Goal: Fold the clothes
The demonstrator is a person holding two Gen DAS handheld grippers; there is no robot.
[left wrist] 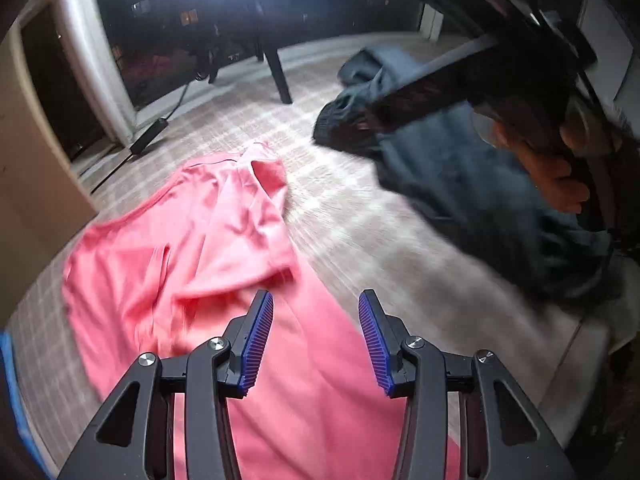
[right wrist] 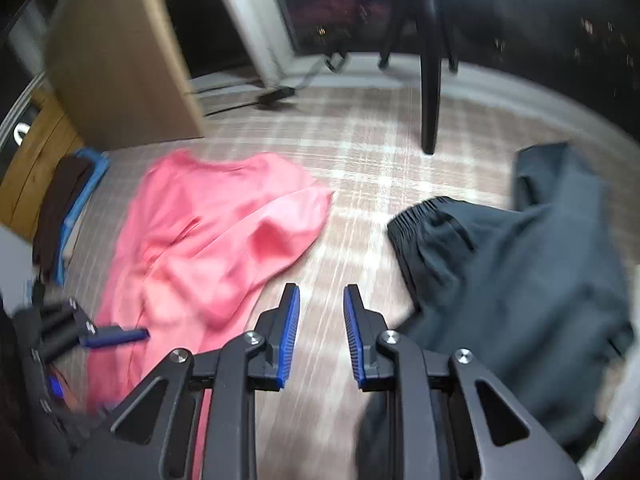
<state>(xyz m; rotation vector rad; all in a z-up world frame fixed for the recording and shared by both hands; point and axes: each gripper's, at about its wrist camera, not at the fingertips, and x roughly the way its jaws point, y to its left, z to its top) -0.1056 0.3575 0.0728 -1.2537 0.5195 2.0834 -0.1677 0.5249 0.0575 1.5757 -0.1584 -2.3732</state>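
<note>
A pink garment (left wrist: 192, 240) lies crumpled on the plaid rug (left wrist: 360, 216), and it also shows at the left of the right wrist view (right wrist: 216, 240). A dark blue-grey garment (right wrist: 520, 280) with an elastic waistband lies to its right (left wrist: 460, 184). My left gripper (left wrist: 315, 296) is open above the pink garment's lower part, with nothing between its blue pads. My right gripper (right wrist: 322, 289) is open over bare rug (right wrist: 360, 152) between the two garments and holds nothing. One of the left gripper's fingers (right wrist: 116, 336) shows at the lower left. A hand (left wrist: 560, 176) holds the blurred right gripper over the dark garment.
A black table leg (right wrist: 430, 80) stands on the rug behind the garments. A wooden panel (right wrist: 120, 48) and a white door frame (left wrist: 92, 52) rise at the back left. A power strip (left wrist: 148, 136) lies by the frame. Brown and blue folded clothes (right wrist: 64, 208) sit at the left.
</note>
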